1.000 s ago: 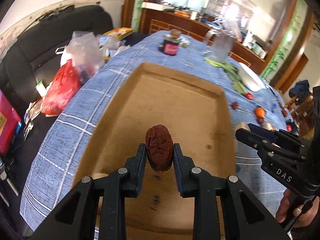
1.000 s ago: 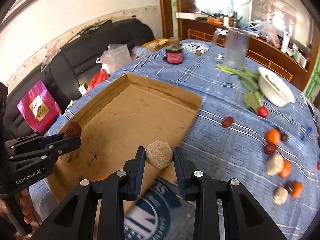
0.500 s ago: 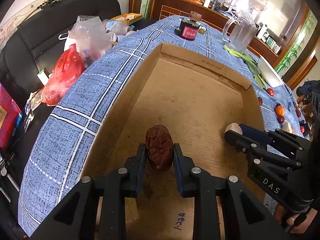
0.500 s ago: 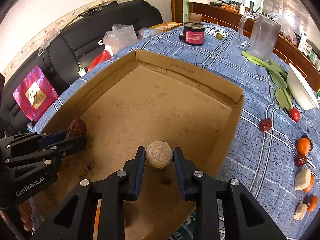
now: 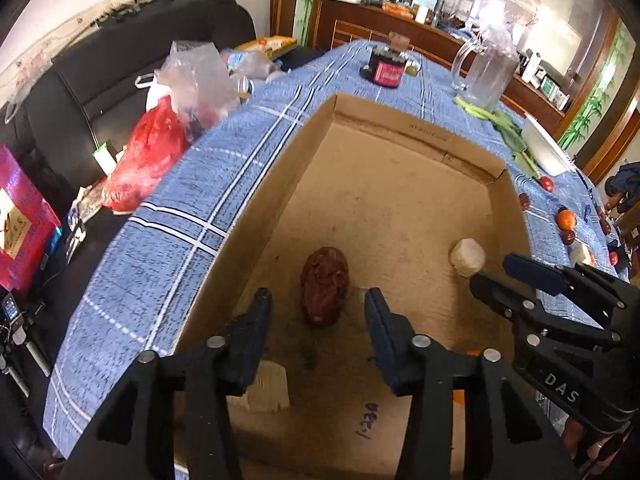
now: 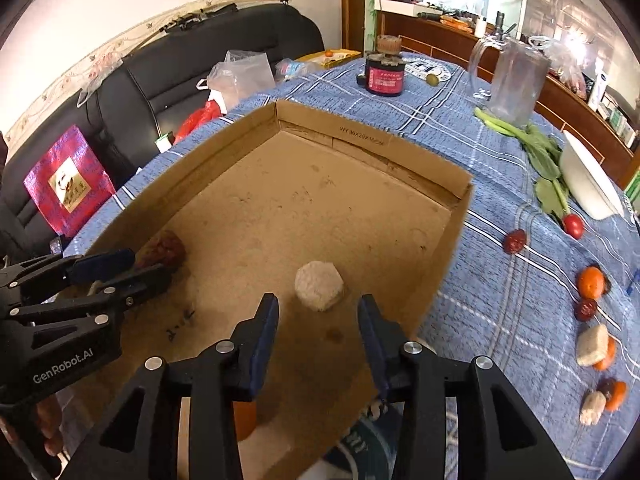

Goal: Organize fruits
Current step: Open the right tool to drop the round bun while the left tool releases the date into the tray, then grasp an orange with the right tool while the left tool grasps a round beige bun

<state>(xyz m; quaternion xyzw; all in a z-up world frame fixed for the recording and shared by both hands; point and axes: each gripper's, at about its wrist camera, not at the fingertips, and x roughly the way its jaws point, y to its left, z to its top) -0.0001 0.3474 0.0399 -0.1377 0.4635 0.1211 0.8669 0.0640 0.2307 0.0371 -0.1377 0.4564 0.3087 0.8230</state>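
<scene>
Now both my grippers stand wide and hold nothing — the left gripper [image 5: 318, 308] straddles the red date [image 5: 325, 291] on the cardboard box [image 6: 372, 145] floor, the right gripper [image 6: 318, 314] the pale puffed cake [image 6: 319, 285]. Remaining fruit lies rightward on the tablecloth [image 6: 492, 292] — nearer my right.

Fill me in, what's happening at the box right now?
Both hand-held grippers are open over the cardboard box. The left gripper sits around a red date lying on the box floor, its fingers clear of it. The right gripper is just behind a pale cake-like piece, also on the floor. More oranges, dates and pale pieces wait on the blue tablecloth to the right.
</scene>
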